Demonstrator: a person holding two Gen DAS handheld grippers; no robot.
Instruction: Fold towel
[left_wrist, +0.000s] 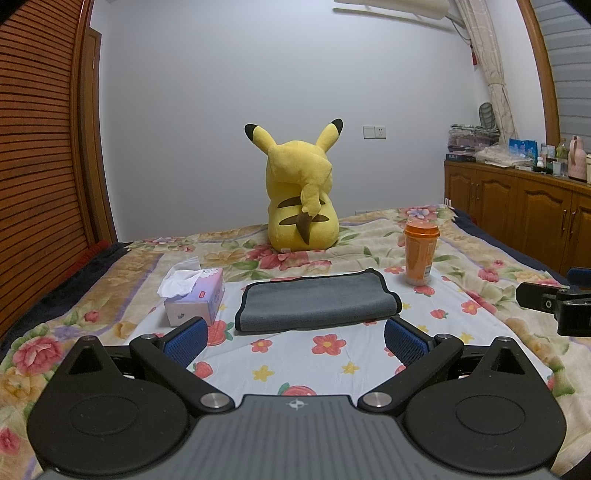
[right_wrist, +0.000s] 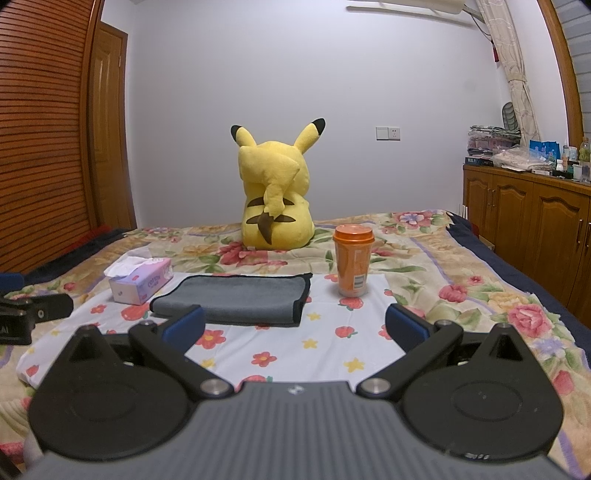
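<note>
A grey towel with black trim (left_wrist: 316, 301) lies folded flat on a white floral cloth (left_wrist: 332, 362) on the bed; it also shows in the right wrist view (right_wrist: 236, 301). My left gripper (left_wrist: 295, 341) is open and empty, just in front of the towel's near edge. My right gripper (right_wrist: 295, 328) is open and empty, in front of the towel and slightly to its right. The right gripper also shows at the right edge of the left wrist view (left_wrist: 554, 302), and the left gripper at the left edge of the right wrist view (right_wrist: 26, 314).
A tissue box (left_wrist: 195, 295) stands left of the towel, an orange cup (left_wrist: 421, 253) to its right, a yellow plush toy (left_wrist: 301, 195) behind. Wooden cabinets (left_wrist: 517, 214) line the right wall; a slatted wardrobe (left_wrist: 37, 147) is left.
</note>
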